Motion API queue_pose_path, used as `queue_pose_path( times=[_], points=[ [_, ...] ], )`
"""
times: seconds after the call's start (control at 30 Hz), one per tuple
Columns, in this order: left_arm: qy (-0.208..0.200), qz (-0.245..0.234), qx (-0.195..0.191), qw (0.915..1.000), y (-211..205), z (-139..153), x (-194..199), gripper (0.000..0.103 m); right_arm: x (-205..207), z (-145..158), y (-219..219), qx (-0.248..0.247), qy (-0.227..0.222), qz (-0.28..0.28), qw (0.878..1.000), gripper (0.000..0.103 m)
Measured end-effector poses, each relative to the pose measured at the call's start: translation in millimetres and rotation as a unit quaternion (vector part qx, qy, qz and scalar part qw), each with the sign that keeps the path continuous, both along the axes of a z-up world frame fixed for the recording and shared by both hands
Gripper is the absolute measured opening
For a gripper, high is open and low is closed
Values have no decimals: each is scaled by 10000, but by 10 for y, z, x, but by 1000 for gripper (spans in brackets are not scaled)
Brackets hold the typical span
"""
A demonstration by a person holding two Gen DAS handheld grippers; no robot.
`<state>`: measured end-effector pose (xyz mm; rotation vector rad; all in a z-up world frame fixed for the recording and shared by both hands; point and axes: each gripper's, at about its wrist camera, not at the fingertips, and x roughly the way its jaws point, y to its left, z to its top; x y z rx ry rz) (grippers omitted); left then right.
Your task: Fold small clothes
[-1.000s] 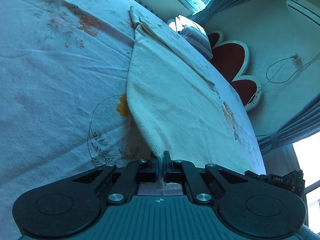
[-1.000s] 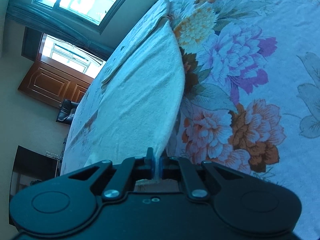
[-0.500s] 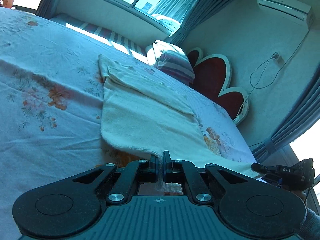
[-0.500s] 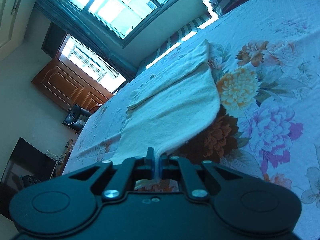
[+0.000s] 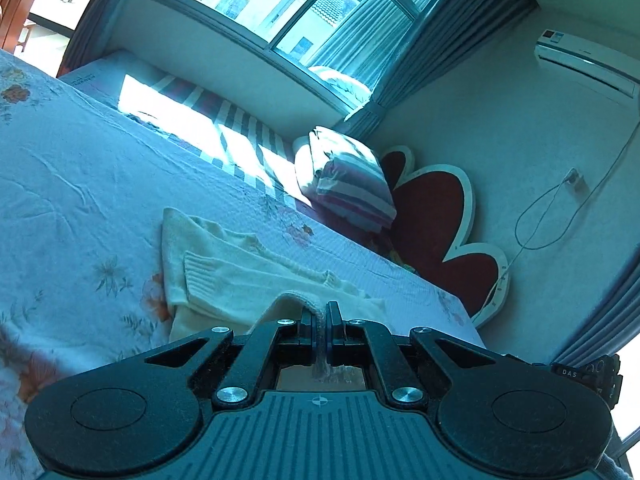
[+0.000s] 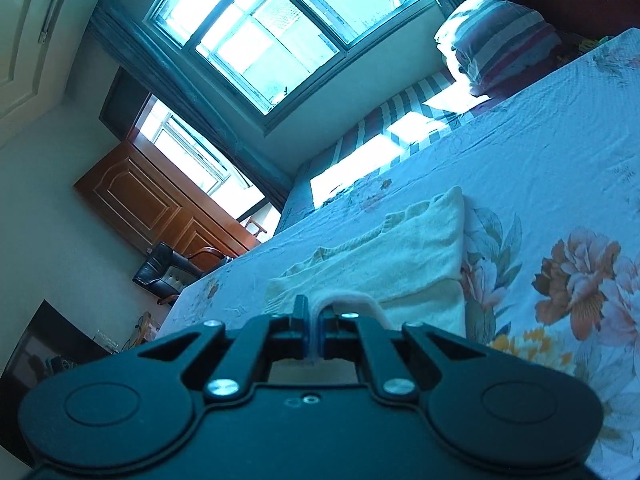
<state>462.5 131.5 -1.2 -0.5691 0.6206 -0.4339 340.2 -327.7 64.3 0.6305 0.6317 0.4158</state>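
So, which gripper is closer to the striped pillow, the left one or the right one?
Left, by my estimate. The left gripper holds the sweater with the striped pillow just beyond; from the right gripper the pillow looks farther across the bed.

The sweater (image 5: 240,280) is soft, fuzzy cream knit cloth with ribbed edges, the bed (image 5: 80,184) has a thin, wrinkly flowered cloth sheet, the left hand-held gripper (image 5: 319,320) is matt black plastic with shiny metal screws, and the door (image 6: 136,196) is glossy brown wood.
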Motion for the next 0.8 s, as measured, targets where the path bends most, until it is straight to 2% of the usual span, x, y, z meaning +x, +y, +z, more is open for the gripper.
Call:
queue_pose_path(
  times=[0.17,0.27,0.33,0.4,0.43,0.47,0.5,0.57,0.63,0.73,0.8],
  points=[
    [222,125,177,9995,-142,-312,991,3,980,-214,-95,192,163,173,9995,6],
    [505,204,219,9983,-176,-596,1493,4,1540,-479,-128,245,321,245,9989,6],
    [761,318,235,9963,-170,-831,1784,4,1916,-752,-188,468,582,201,9970,8],
    [1013,438,398,9931,-129,-1024,1955,4,2177,-1012,-275,531,853,-101,9949,27],
    [1088,497,390,9921,-94,-1055,1969,4,2237,-1106,-333,503,931,-341,9938,30],
    [1022,533,386,9926,-61,-1057,1943,4,2257,-1163,-395,471,982,-562,9925,39],
    [837,627,589,9928,-38,-1029,1877,4,2236,-1190,-455,482,964,-665,9919,44],
    [656,565,903,9921,-14,-979,1836,4,2126,-1176,-524,494,748,-547,9945,42],
    [481,282,1123,9921,-39,-932,1883,4,2027,-1105,-508,190,523,-268,9981,40],
    [336,-169,1649,9856,-210,-888,1992,4,2019,-1043,-409,-266,393,-61,9989,40],
    [280,-359,1864,9814,-290,-848,2067,4,2082,-1026,-313,-545,389,8,9978,39]
  ],
)
